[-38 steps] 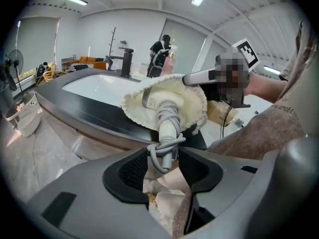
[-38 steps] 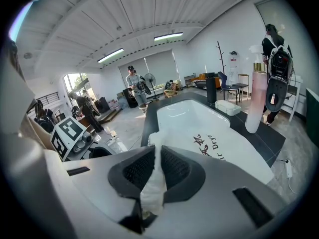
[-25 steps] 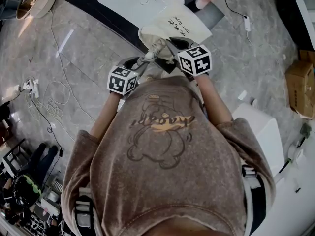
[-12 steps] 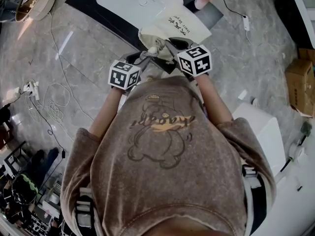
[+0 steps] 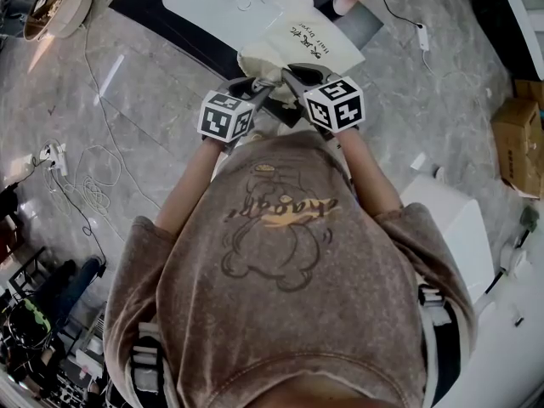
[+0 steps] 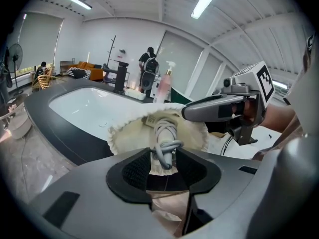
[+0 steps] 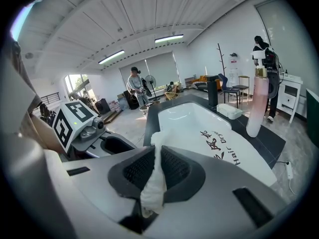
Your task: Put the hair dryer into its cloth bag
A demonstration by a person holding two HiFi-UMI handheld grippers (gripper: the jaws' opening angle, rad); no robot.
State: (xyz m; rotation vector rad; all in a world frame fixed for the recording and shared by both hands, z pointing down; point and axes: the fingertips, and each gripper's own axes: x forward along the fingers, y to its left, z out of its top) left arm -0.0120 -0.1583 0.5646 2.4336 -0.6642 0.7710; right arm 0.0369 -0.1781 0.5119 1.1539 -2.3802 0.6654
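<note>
As right gripper (image 7: pixel 156 158) pinches cloth bag (image 7: pixel 199 146), cord (image 6: pixel 167 142) protruding

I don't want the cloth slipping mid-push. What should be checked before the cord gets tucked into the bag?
1. Right gripper holds the bag: ok, its jaws are shut on a fold of the cloth.
2. Left gripper holds the cord: ok, the grey coil sits between its jaws.
3. Mouth open around the cord: ok, its ruffled edge spreads round the coil.
4. Cord fully inside: not ok, the coil sticks out of the mouth.
5. Hair dryer body inside the bag: cannot tell, only the cord shows.
</note>
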